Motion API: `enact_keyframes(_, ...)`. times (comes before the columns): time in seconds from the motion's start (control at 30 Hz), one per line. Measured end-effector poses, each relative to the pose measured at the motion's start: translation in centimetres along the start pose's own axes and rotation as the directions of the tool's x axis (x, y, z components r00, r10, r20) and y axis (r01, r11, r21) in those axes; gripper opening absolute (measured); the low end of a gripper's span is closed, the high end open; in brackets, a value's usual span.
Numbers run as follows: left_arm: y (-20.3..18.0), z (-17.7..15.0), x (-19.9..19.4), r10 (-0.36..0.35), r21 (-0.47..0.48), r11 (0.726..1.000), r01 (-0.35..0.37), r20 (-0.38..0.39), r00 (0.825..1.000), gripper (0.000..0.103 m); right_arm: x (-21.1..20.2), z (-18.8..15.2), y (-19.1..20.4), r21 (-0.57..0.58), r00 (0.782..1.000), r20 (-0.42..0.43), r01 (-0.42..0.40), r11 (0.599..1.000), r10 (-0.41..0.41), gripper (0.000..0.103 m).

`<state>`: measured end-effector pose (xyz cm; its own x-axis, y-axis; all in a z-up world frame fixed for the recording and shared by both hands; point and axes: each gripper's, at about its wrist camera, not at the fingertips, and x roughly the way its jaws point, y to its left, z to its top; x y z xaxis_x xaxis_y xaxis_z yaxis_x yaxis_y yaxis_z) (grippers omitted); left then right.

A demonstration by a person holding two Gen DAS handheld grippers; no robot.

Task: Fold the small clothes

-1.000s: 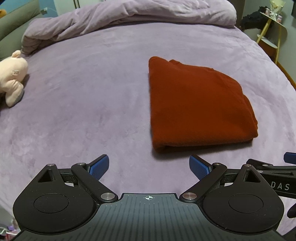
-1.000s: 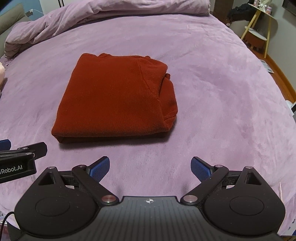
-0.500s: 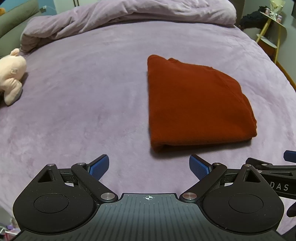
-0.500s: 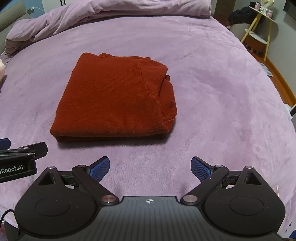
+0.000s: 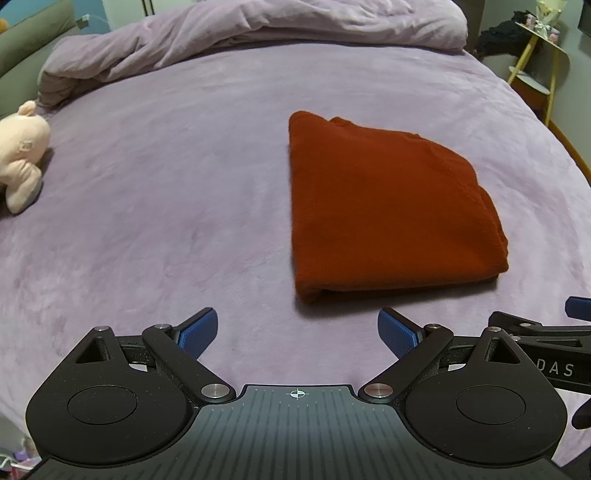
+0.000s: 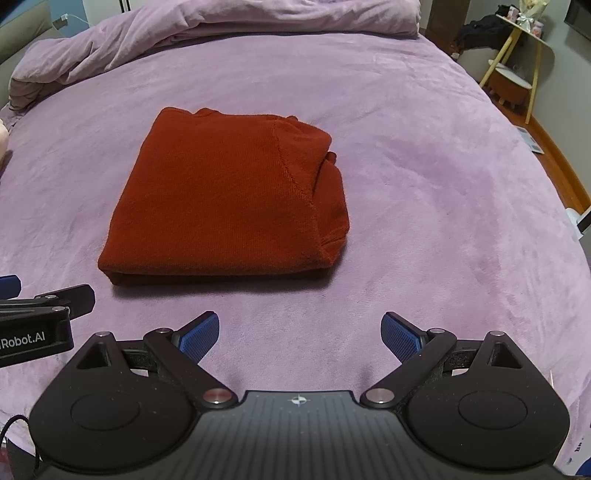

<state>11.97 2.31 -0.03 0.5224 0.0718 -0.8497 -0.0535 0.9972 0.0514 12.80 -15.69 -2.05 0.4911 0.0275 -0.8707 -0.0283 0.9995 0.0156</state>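
1. A bedroom is shown, with a wide bed covered by a plush lilac blanket that fills most of both views.
2. A crumpled pale-purple duvet is heaped along the far edge of the bed.
3. A yellow-legged side table with small items on top is seen beyond the bed's far right corner, against a grey wall.
4. A cream-coloured plush toy is seen lying on the blanket at the left edge of the left wrist view, well apart from the garment.
5. A rust-red knitted sweater, folded into a compact, roughly rectangular bundle, is laid flat on the blanket near the middle of the bed.
6. In the right wrist view a curved seam is visible on the top layer of the sweater, and folded layers are bunched at its right edge.
7. The near edge of the bundle is shown as a thick fold facing both grippers.
8. The left gripper, black with blue ribbed pads, is held with its jaws spread wide and nothing between them; it sits just short of the sweater's near left corner, without touching it.
9. The right gripper, of the same build, is likewise held wide apart and empty, near the sweater's near edge and off towards its right end, with bare blanket between fingers and fabric.
10. Each gripper is seen at the side edge of the other's view, so the two are placed side by side.
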Motion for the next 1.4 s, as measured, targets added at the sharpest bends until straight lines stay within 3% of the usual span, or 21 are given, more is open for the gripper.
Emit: enact_keyframes(1.4, -0.9, 0.2, -0.81, -0.002, 0.037, 0.999, 0.001, 0.024, 1.0, 0.097, -0.59, -0.12, -0.47, 0.01, 1.0, 0.023, -0.019, 1.0, 0.019, 0.095)
